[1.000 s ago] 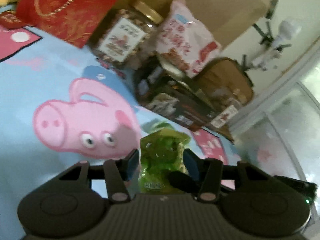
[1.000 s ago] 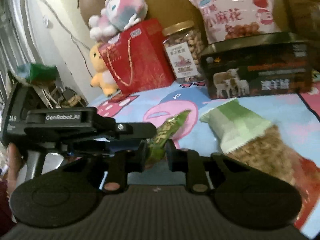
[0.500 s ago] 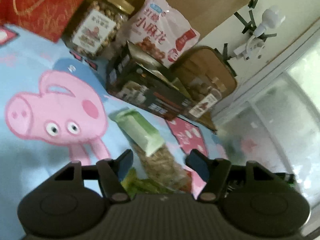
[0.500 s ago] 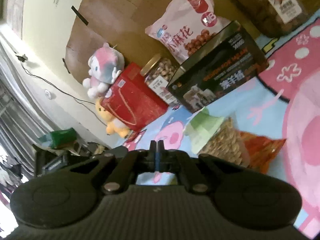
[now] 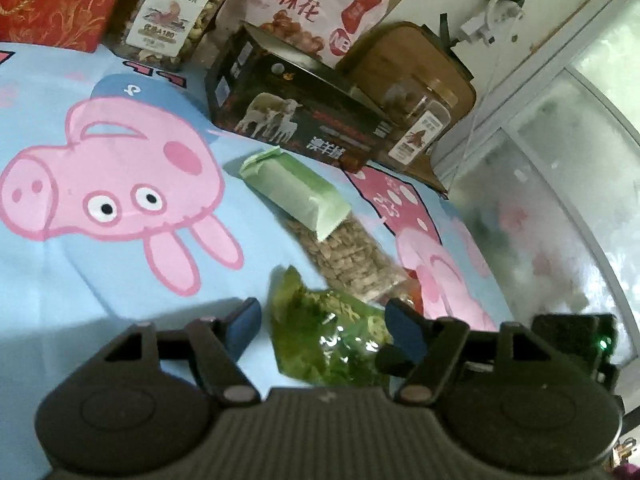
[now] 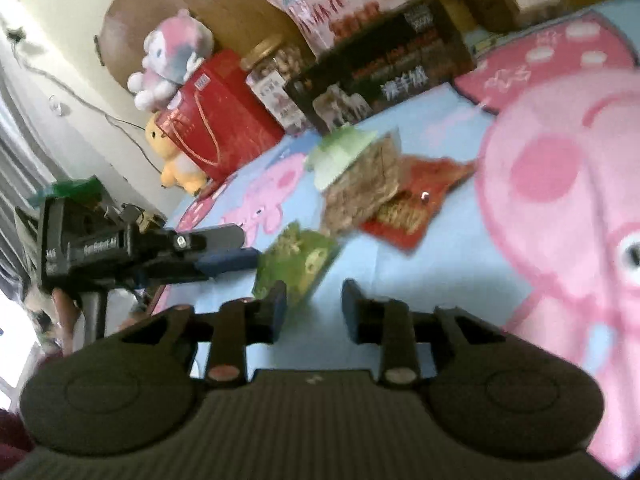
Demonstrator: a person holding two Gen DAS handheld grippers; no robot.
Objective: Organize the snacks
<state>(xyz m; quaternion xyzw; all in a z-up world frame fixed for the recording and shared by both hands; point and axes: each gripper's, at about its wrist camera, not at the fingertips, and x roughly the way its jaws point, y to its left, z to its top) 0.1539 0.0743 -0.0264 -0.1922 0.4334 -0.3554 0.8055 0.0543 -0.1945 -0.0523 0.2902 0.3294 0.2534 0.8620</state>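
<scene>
Now both grippers, left (image 5: 322,326) and right (image 6: 314,306), gape around crinkly green packet (image 5: 328,340).

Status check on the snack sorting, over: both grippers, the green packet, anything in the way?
Left gripper open, right gripper open. Green snack packet loose on the sheet between the left jaws, next to the clear cracker pack. Nothing blocking.

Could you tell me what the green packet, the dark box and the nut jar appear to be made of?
Green packet: thin glossy plastic film, going by its crinkles and bright glints. Dark box: probably printed cardboard, with sharp folded edges and a slight sheen. Nut jar: clear, likely plastic though possibly glass, since the nuts show through; it has a paper-looking label.
</scene>
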